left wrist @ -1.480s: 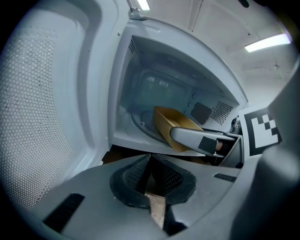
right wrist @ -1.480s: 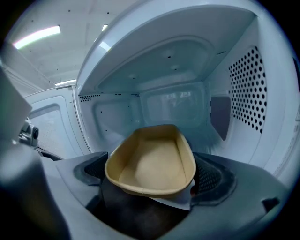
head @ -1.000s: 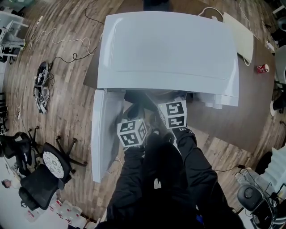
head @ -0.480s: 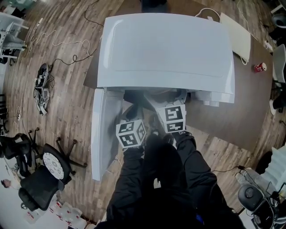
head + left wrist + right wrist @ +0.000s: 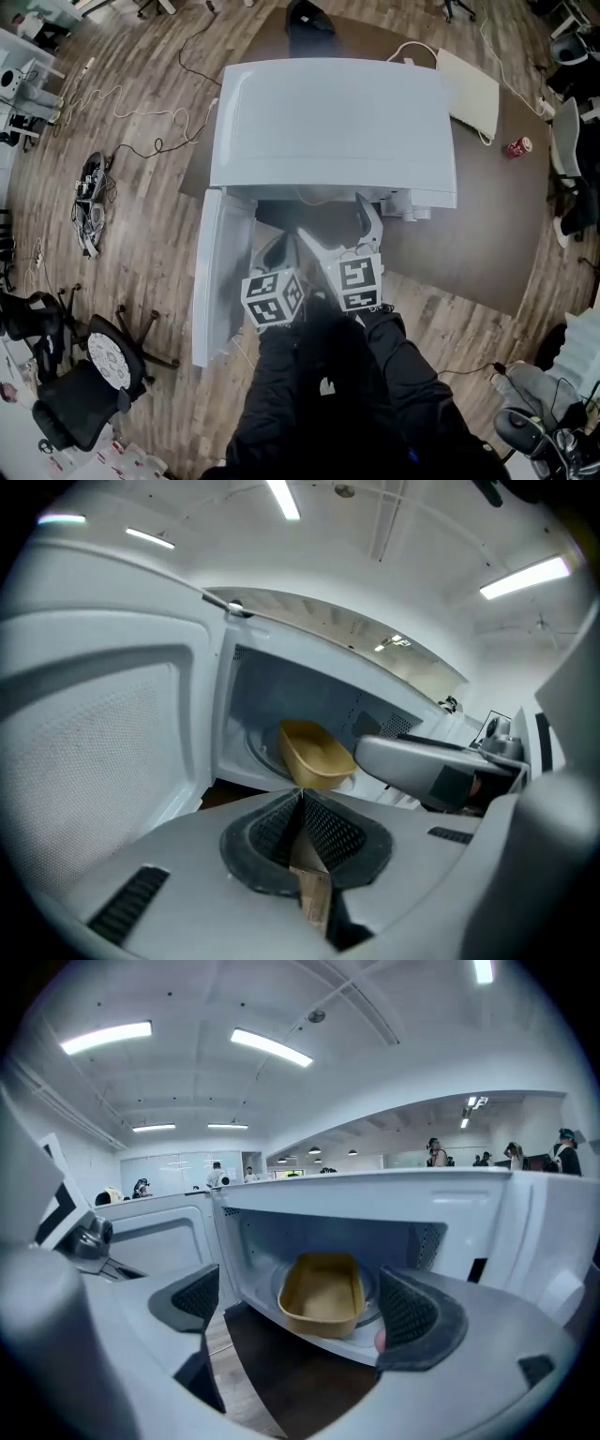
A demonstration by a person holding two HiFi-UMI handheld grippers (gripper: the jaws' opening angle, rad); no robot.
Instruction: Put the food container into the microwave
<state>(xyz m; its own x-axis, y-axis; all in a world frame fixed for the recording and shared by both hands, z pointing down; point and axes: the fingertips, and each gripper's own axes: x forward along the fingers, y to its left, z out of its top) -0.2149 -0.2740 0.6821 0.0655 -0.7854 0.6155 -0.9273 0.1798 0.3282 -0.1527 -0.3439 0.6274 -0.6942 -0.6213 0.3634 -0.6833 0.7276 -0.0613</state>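
The tan food container (image 5: 323,1294) sits on the turntable inside the white microwave (image 5: 330,120), whose door (image 5: 219,274) hangs wide to the left. In the left gripper view the container (image 5: 313,752) shows through the doorway. My right gripper (image 5: 305,1321) is open in front of the cavity, with nothing between its pads and a short gap to the container. My left gripper (image 5: 302,806) is shut, its pads pressed together, beside the door's inner face. In the head view both grippers, left (image 5: 277,253) and right (image 5: 339,230), hover before the opening. The microwave's top hides the container there.
The microwave stands on a dark brown table (image 5: 450,253). A red can (image 5: 518,147) and a flat white panel (image 5: 472,94) lie at the table's far right. Office chairs (image 5: 84,375) and cables (image 5: 89,183) are on the wooden floor at left.
Both grippers have drawn back from the microwave's opening toward the person. The right gripper's jaws now show outside the cavity, and the head view has shifted back.
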